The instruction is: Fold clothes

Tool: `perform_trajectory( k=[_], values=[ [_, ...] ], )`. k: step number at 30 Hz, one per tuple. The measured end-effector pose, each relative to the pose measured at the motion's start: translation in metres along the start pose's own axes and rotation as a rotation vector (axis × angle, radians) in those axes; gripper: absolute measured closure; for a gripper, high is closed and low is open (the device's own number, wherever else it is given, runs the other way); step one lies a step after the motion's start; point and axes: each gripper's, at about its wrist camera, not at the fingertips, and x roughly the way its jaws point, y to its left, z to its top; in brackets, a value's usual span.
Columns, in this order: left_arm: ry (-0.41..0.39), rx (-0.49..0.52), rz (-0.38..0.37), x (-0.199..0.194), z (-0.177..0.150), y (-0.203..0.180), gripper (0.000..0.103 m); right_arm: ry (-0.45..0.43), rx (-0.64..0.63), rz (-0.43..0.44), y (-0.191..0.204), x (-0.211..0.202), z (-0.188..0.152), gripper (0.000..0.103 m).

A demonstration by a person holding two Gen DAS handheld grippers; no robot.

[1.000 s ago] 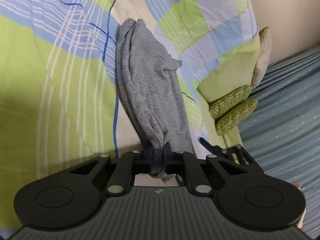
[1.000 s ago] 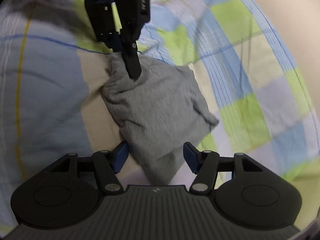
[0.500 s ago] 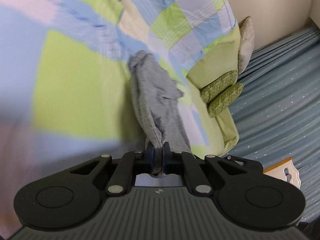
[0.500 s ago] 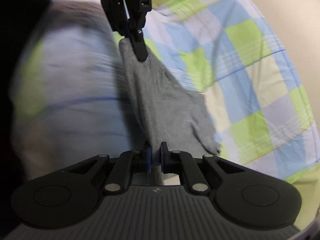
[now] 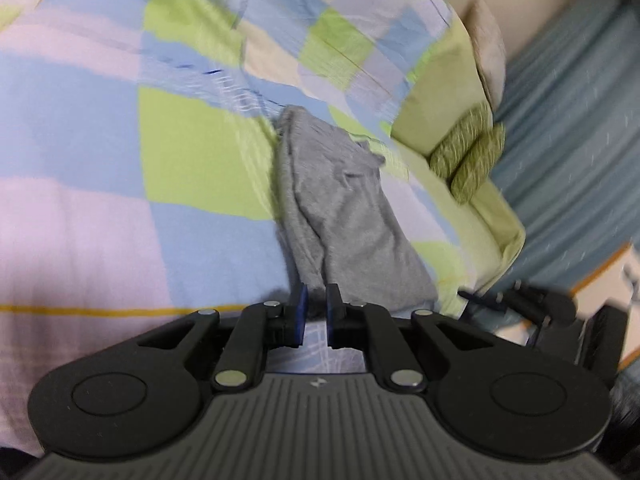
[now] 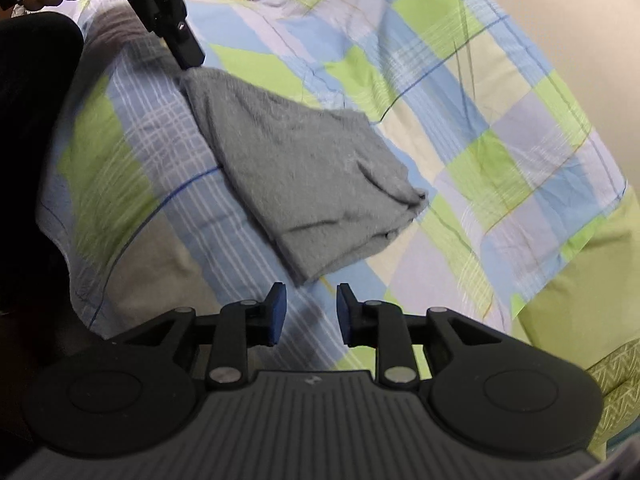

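Observation:
A folded grey garment (image 6: 296,168) lies on the checked bedsheet (image 6: 460,128); it also shows in the left wrist view (image 5: 344,216). My left gripper (image 5: 315,300) has its jaws slightly parted at the garment's near corner, with a fold of cloth between the pads; seen from the right wrist view it (image 6: 188,58) touches the far corner. My right gripper (image 6: 310,304) is open and empty, just short of the garment's near edge.
The green, blue and lilac checked sheet (image 5: 120,168) covers the bed. A green pillow (image 5: 444,120) and two rolled green patterned cloths (image 5: 468,160) sit at the bed's edge. A blue curtain (image 5: 568,128) hangs beyond.
My right gripper was shut on the garment's near edge and has now opened and let it go. The garment has dropped flat onto the sheet. My left jaws have parted slightly.

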Motion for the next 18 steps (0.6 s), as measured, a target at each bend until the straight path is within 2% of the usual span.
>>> perform_trajectory(
  k=[1, 5, 8, 10, 11, 12, 13, 15, 18],
  values=[
    [-0.002, 0.017, 0.011, 0.001, 0.0, -0.003, 0.088, -0.013, -0.004, -0.004, 0.001, 0.002, 0.002, 0.08],
    [0.012, 0.058, 0.05, 0.014, 0.0, -0.007, 0.084, -0.023, -0.156, -0.03, 0.015, 0.017, 0.006, 0.079],
    [0.02, 0.013, 0.033, 0.022, 0.0, 0.001, 0.084, -0.039, -0.242, -0.013, 0.024, 0.03, 0.006, 0.079],
    [0.006, -0.033, 0.015, 0.021, 0.0, 0.008, 0.094, -0.05, -0.245, 0.002, 0.025, 0.037, 0.005, 0.081],
    [0.001, -0.044, 0.015, 0.019, 0.001, 0.011, 0.095, -0.058, -0.251, 0.01, 0.025, 0.041, 0.005, 0.083],
    [-0.008, -0.051, 0.027, 0.016, 0.001, 0.015, 0.097, -0.06, -0.244, 0.016, 0.024, 0.042, 0.004, 0.096],
    [-0.018, -0.058, 0.042, 0.013, 0.002, 0.02, 0.099, -0.058, -0.211, 0.02, 0.018, 0.044, 0.002, 0.1],
    [-0.019, -0.066, 0.064, 0.008, 0.002, 0.026, 0.103, -0.046, -0.163, 0.005, 0.01, 0.046, -0.003, 0.1],
    [-0.02, -0.06, 0.091, -0.004, 0.001, 0.029, 0.103, -0.026, -0.104, 0.002, 0.001, 0.048, -0.01, 0.1]
  ],
)
